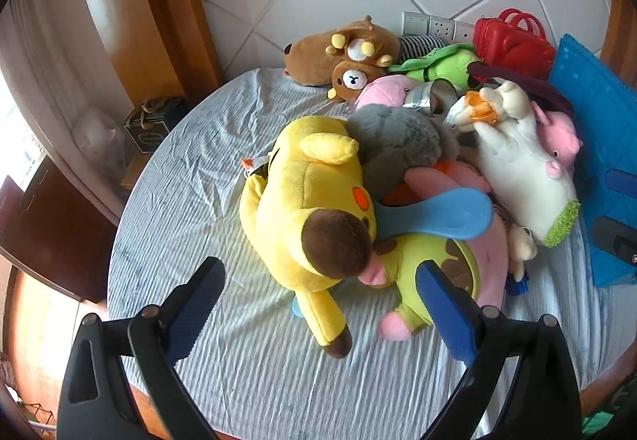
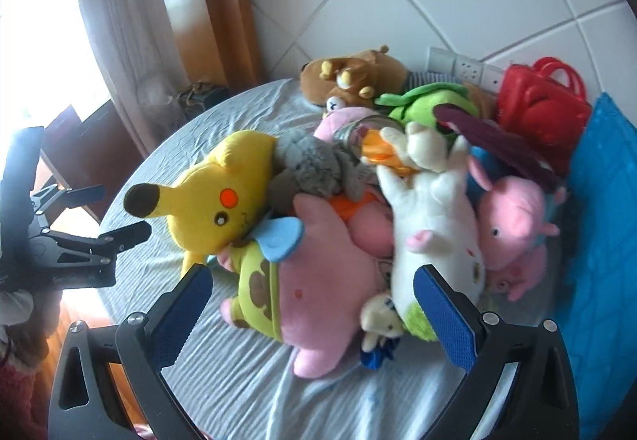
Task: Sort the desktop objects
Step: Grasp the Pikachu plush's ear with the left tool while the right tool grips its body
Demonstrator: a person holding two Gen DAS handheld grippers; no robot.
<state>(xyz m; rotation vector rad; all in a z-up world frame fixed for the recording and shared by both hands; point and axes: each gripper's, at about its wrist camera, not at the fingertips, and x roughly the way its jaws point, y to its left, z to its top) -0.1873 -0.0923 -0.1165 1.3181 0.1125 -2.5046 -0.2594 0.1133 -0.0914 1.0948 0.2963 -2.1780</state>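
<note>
A heap of plush toys covers the round table (image 1: 191, 201). A yellow plush (image 1: 310, 201) with brown ear tips lies at the heap's left edge, and my left gripper (image 1: 318, 267) hangs open above its lower part, touching nothing. In the right wrist view the left gripper (image 2: 115, 211) sits to the left of the yellow plush (image 2: 215, 197). My right gripper (image 2: 312, 275) is open over a pink plush (image 2: 330, 281), with a white plush (image 2: 434, 225) by its right finger. A grey plush (image 1: 398, 141) and a pink pig (image 2: 513, 225) lie in the heap.
A brown bear plush (image 1: 346, 50), a green plush (image 1: 442, 66) and a red bag (image 1: 513, 42) sit at the back by the tiled wall. A blue mat (image 1: 597, 121) leans at the right. Bare striped cloth (image 1: 258, 372) shows at the front and left. Wooden furniture stands left.
</note>
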